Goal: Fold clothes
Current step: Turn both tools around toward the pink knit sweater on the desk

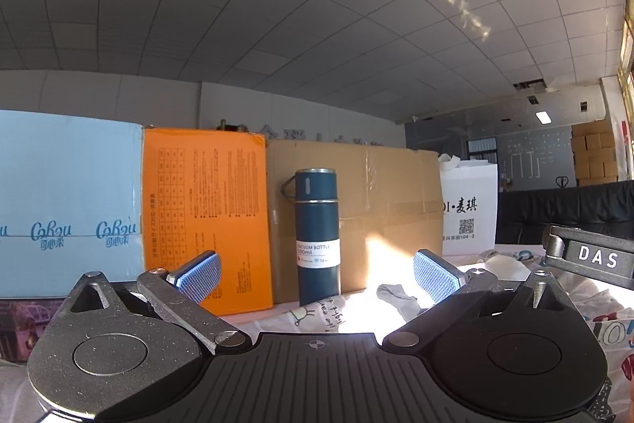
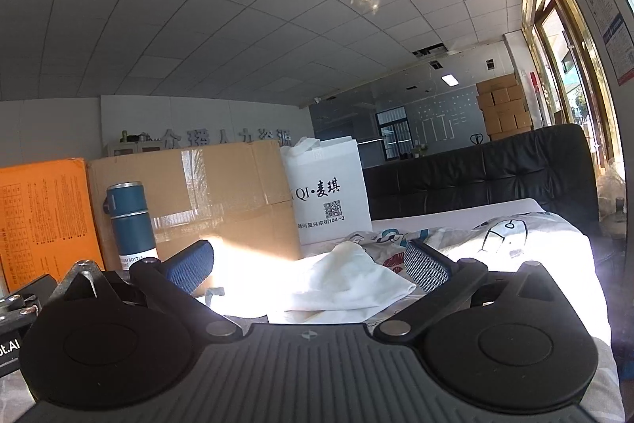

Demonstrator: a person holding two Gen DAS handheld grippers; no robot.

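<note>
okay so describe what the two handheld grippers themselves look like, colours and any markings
Both are matte black with a ribbed centre plate, two round pivot discs and silver bolts. The left gripper has blue cross-hatched pads; the right gripper has darker blue ones. Its side reads DAS.

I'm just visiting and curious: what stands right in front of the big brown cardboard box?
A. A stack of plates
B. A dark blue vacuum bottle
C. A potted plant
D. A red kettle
B. A dark blue vacuum bottle stands upright against the brown cardboard box, seen between the open fingers of the left hand-held gripper; its label reads "VACUUM BOTTLE".
</note>
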